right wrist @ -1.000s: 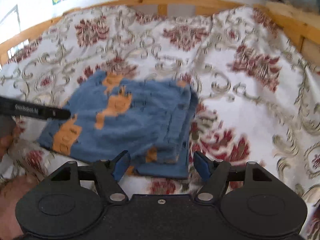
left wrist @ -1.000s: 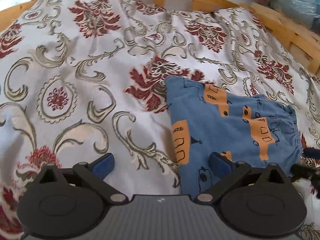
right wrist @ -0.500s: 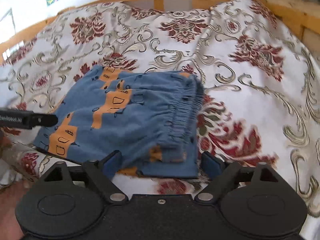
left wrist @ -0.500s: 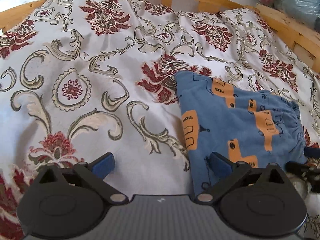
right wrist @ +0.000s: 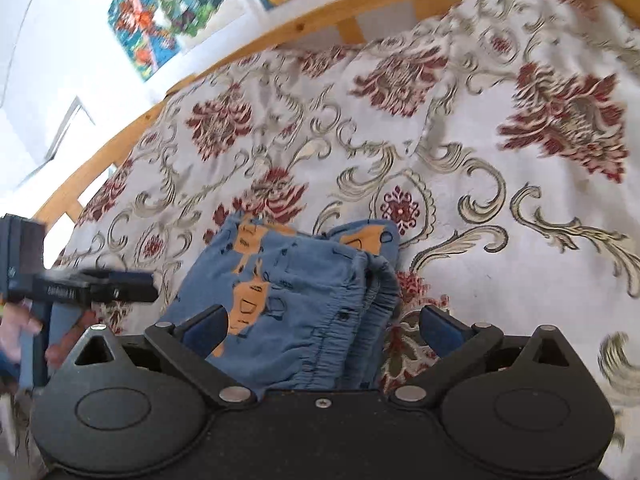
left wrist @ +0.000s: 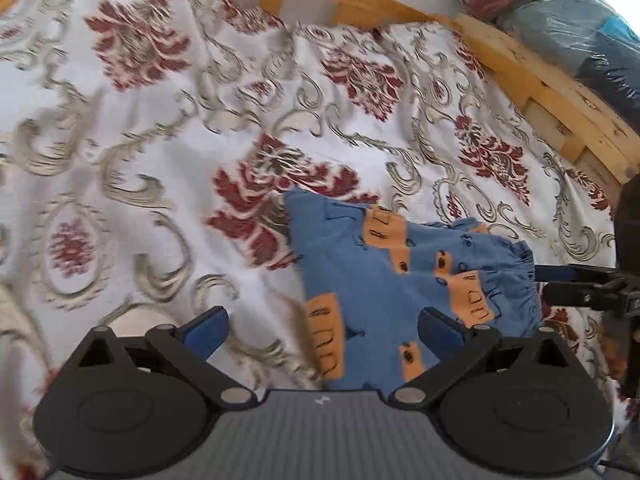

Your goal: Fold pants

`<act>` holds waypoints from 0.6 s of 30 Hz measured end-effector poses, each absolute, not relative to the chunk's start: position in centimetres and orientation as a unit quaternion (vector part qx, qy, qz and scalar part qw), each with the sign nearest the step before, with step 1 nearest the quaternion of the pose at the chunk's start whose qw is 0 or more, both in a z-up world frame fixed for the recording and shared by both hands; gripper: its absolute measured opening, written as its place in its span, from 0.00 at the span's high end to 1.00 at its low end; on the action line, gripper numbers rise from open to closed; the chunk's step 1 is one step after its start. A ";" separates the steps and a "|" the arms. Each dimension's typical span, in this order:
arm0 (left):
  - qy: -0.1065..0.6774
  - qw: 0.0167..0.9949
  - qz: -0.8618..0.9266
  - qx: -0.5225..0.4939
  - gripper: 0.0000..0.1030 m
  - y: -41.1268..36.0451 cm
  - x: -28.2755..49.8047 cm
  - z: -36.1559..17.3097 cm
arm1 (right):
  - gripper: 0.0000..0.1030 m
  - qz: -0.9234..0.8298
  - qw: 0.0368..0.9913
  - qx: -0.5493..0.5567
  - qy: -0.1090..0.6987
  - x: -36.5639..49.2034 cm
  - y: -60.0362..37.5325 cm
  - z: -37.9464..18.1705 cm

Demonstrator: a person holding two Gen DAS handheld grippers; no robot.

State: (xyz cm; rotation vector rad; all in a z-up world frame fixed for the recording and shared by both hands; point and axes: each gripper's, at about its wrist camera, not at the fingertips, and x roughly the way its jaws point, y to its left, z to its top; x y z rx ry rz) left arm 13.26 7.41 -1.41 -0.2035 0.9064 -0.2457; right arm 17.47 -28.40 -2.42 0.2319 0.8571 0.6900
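Blue pants (left wrist: 392,280) with orange car prints lie folded into a compact stack on the flowered bedspread (left wrist: 160,140). My left gripper (left wrist: 322,326) is open, its right finger over the pants' near edge and its left finger over bare spread. In the right wrist view the pants (right wrist: 296,296) show their elastic waistband toward me. My right gripper (right wrist: 324,326) is open just above that waistband, holding nothing. The right gripper's finger (left wrist: 576,284) shows at the left view's right edge; the left gripper's finger (right wrist: 100,288) shows at the right view's left edge.
A wooden bed rail (left wrist: 540,92) runs along the far and right sides. Bagged bedding (left wrist: 568,16) sits beyond it at the top right. Colourful posters (right wrist: 172,4) hang on the wall. A person's hand (right wrist: 16,328) is at the left edge.
Both grippers have shifted and tilted; the right one has come closer over the waistband end. The pants lie as before, and both stay open.
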 end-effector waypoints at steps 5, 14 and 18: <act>0.465 0.873 -0.119 -0.083 0.00 6.2 14.6 -2.9 | 0.01 0.354 0.817 0.146 0.431 18.7 -29.8 -4.2; 0.469 0.874 -0.129 -0.016 0.00 4.4 13.8 -3.4 | 0.05 0.401 0.785 0.164 0.443 19.4 -28.9 -4.9; 0.474 0.871 -0.127 -0.027 0.00 4.6 14.2 -3.5 | 0.09 0.393 0.790 0.168 0.439 19.5 -28.5 -4.8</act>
